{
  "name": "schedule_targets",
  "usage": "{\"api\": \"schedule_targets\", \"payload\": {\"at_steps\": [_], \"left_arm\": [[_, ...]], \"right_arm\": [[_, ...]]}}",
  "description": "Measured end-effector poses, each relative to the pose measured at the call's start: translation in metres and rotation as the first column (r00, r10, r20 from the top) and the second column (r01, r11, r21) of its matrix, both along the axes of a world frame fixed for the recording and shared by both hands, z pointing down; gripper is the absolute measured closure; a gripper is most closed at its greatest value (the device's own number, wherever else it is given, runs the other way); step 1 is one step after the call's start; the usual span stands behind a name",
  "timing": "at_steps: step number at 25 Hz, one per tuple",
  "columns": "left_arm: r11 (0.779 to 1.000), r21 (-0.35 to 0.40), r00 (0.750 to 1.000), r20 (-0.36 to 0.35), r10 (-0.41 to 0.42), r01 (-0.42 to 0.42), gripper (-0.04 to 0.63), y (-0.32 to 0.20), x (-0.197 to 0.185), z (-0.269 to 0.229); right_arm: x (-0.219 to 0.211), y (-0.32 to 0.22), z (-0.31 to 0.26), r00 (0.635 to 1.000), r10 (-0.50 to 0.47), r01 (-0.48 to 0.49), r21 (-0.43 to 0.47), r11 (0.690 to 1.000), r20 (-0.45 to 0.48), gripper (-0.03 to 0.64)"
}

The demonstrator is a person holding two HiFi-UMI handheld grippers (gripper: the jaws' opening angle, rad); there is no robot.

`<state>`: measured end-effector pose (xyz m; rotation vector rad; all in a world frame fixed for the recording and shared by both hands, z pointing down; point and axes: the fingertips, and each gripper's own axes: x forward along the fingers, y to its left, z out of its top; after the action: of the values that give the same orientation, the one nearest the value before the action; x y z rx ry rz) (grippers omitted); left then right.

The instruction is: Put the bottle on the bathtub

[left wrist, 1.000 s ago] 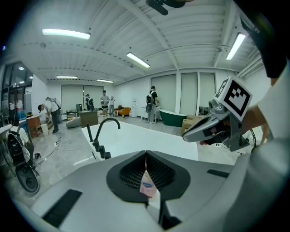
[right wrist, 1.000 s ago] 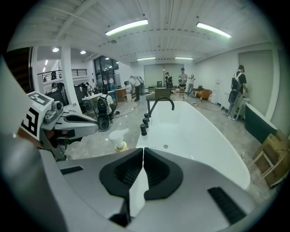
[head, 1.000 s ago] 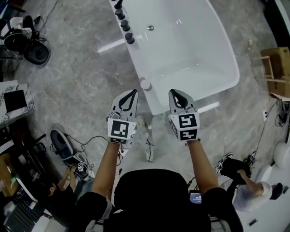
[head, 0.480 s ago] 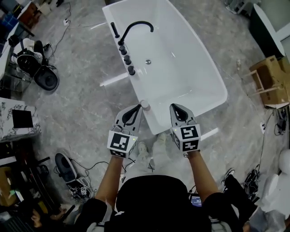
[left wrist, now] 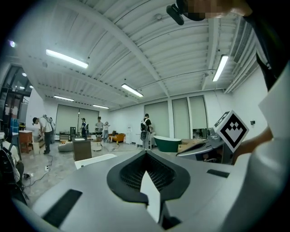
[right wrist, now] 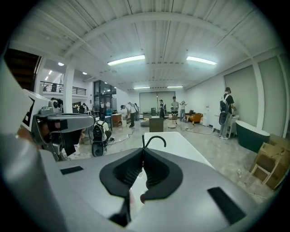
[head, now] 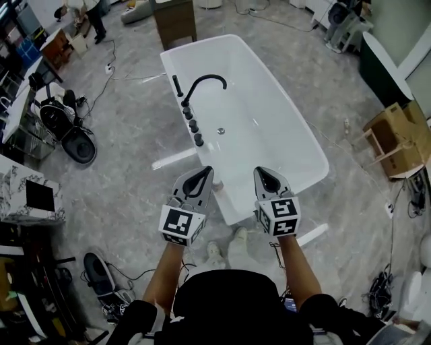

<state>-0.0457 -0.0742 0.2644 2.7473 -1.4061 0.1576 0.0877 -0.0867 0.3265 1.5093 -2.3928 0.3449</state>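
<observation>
The white bathtub (head: 316, 162) with a black arched faucet (head: 205, 81) stands on the grey floor below me. A small white bottle (head: 217, 184) stands on the tub's near left rim, partly hidden beside my left gripper. My left gripper (head: 205, 170) is held level in the air, shut and empty; its jaws meet at the tips in the left gripper view (left wrist: 146, 153). Beside it, my right gripper (head: 261, 170) is also shut on nothing. It looks along the tub (right wrist: 176, 140) toward the faucet (right wrist: 154, 138), with its tips (right wrist: 142, 149) touching.
A cardboard box (head: 397, 138) stands on the right and a black chair (head: 74, 138) on the left. Cables lie on the floor. A brown cabinet (head: 174, 20) stands past the tub's far end. A dark green tub (right wrist: 253, 133) and several people are far off.
Both grippers have risen together, still shut. The head view has pulled back, so the tub looks smaller and shows whole. The bottle stays on the rim.
</observation>
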Motion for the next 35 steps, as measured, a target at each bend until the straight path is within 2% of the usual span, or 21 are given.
{"api": "schedule_targets", "payload": {"at_steps": [10,16,20,27,35], "left_arm": [[0.99,0.138,1.0,-0.021,-0.022,0.025,0.581,0.011,0.009,-0.076],[0.986,0.161,0.999,-0.026,-0.046,0.05,0.581,0.017,0.009,-0.096],[0.985,0.165,0.999,-0.02,-0.035,0.038,0.581,0.019,0.013,-0.106],[0.986,0.167,1.0,-0.016,-0.025,0.028,0.581,0.021,0.025,-0.113],[0.985,0.165,0.999,-0.028,-0.043,0.047,0.581,0.014,0.016,-0.112]], "right_arm": [[0.009,0.012,-0.068,0.999,0.0,-0.004,0.121,0.993,0.034,0.594],[0.02,0.015,-0.097,0.999,0.001,-0.009,0.182,0.983,0.048,0.594],[0.024,0.014,-0.112,0.999,0.002,-0.013,0.214,0.977,0.052,0.594],[0.03,0.013,-0.122,0.998,-0.002,-0.013,0.237,0.971,0.065,0.594],[0.023,0.003,-0.123,0.998,0.0,-0.016,0.253,0.967,0.062,0.594]]}}
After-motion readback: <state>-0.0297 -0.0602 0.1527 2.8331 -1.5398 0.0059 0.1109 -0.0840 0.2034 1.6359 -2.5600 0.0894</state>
